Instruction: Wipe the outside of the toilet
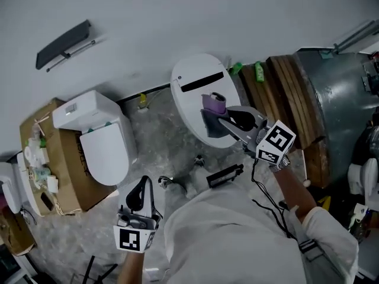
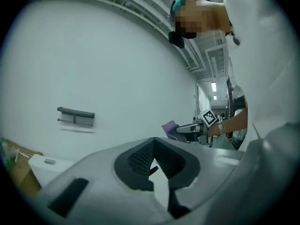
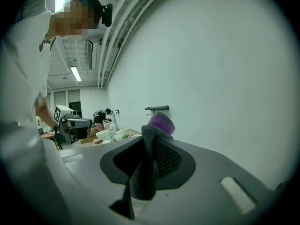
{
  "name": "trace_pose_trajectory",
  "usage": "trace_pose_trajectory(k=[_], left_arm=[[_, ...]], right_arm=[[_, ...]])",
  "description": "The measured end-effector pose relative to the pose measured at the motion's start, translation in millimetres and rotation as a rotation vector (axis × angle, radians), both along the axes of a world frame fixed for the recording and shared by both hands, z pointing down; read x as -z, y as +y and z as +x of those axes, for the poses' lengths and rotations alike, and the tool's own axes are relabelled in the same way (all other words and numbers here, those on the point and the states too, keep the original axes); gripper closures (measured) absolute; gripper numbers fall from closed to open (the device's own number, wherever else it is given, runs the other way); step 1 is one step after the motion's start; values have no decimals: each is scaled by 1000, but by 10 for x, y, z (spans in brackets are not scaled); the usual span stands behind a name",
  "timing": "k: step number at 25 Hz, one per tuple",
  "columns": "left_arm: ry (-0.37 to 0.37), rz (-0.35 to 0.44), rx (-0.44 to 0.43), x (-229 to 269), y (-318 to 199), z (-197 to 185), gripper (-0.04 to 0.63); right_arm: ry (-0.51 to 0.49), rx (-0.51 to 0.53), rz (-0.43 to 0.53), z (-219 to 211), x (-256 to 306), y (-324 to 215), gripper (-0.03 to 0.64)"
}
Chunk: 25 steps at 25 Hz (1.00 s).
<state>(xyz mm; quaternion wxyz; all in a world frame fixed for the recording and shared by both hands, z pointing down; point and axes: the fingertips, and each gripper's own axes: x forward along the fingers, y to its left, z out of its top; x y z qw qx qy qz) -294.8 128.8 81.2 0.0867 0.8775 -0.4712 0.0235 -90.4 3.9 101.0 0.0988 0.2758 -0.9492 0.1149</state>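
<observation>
Head view first: a mottled grey floor [image 1: 163, 138] runs up to a plain white wall [image 1: 189, 16] that carries a dark wall rail [image 1: 64, 43]. The toilet [image 1: 186, 102] stands against that wall, white lid down. A second toilet [image 1: 103, 147] sits off to the left beside a cardboard box [image 1: 62, 176], and wooden planks [image 1: 293, 99] lean against a grey metal drum [image 1: 337, 93] on the right. The right gripper [image 1: 228, 118] reaches out over the toilet lid with a grey and purple cloth [image 1: 213, 105] at its tip; whether the cloth touches the lid can't be told from here. The left gripper [image 1: 144, 185] hangs low near the person's body, well apart from the toilet and pointing roughly toward the second one. Over to the left gripper view: the left gripper's jaws meet at their tips with nothing between them. The wall rail [image 2: 76, 114] shows ahead on the wall, the box [image 2: 18, 172] sits low at left, and the right gripper [image 2: 190, 128] is out to the right with the cloth [image 2: 169, 125]. Now the right gripper view: the jaws are clamped on the cloth [image 3: 149, 170], grey fabric hanging down between the pads and a purple fold poking up above them. Beyond sits the wall rail [image 3: 157, 108], with the left gripper [image 3: 75, 122] at far left under a ceiling light [image 3: 75, 73].
</observation>
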Motion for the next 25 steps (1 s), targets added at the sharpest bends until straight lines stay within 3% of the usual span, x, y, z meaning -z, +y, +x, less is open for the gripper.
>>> trace_pose_trajectory(k=[2, 7, 11, 19, 25], left_arm=[[-3, 13, 50, 93, 110, -3, 592], [164, 40, 170, 298, 289, -361, 592], [253, 102, 247, 487, 494, -806, 592], [310, 81, 130, 355, 1022, -1317, 592], [315, 73, 40, 331, 1225, -1182, 592]], right_arm=[[-48, -23, -22, -75, 162, 198, 537], [-178, -108, -62, -425, 359, 695, 537], [-174, -123, -42, -841, 386, 1145, 537], [-134, -231, 5, -1347, 430, 1954, 538], [-117, -318, 19, -1189, 509, 2337, 538]])
